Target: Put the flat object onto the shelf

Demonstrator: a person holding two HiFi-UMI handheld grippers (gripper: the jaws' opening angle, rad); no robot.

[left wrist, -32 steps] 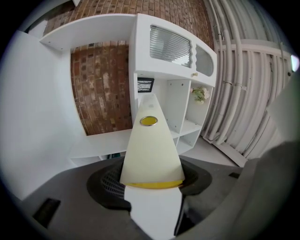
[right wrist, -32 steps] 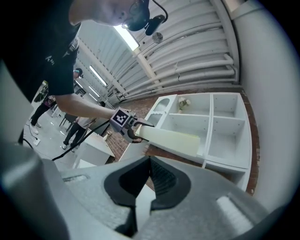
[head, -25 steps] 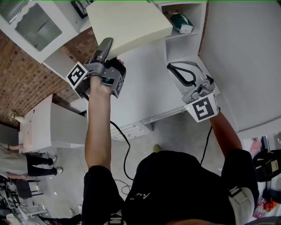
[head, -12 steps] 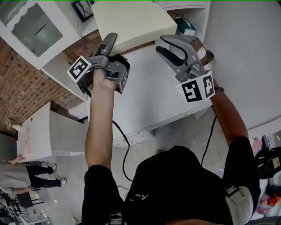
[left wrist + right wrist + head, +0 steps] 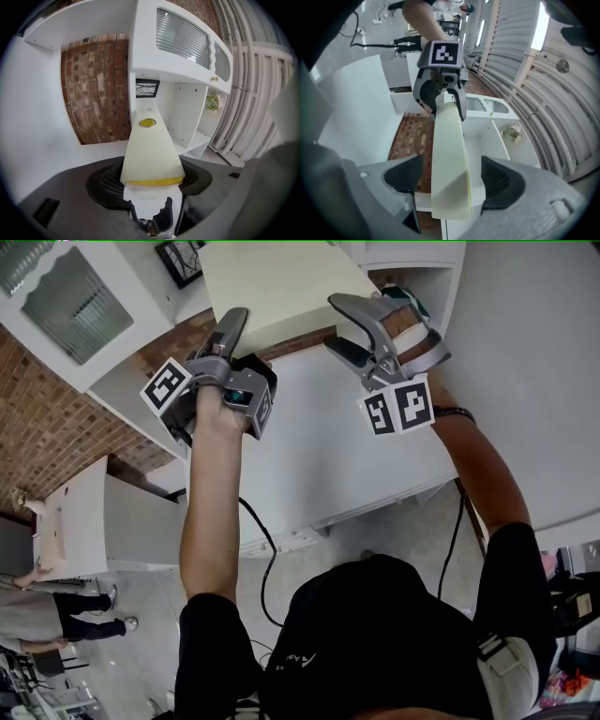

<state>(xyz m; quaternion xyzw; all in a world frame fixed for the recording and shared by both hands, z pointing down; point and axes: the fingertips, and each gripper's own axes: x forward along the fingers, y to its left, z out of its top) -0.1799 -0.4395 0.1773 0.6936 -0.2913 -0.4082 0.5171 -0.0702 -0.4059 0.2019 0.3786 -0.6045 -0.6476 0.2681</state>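
The flat object is a cream board with a yellow edge, held up in front of the white shelf unit. My left gripper is shut on the board's near edge, and the board stretches away from its jaws toward the shelf compartments. My right gripper is at the board's right edge, its jaws opening. The board stands edge-on between the pads with a gap on each side. The left gripper grips the far end.
A green and white box lies in a shelf compartment behind the right gripper. A brick wall, a glass-door cabinet, a framed picture and a white counter surround the spot. People stand at lower left.
My right gripper rose from the lower right to the board's right edge and its jaws opened around it. The left gripper kept its hold on the board and barely moved.
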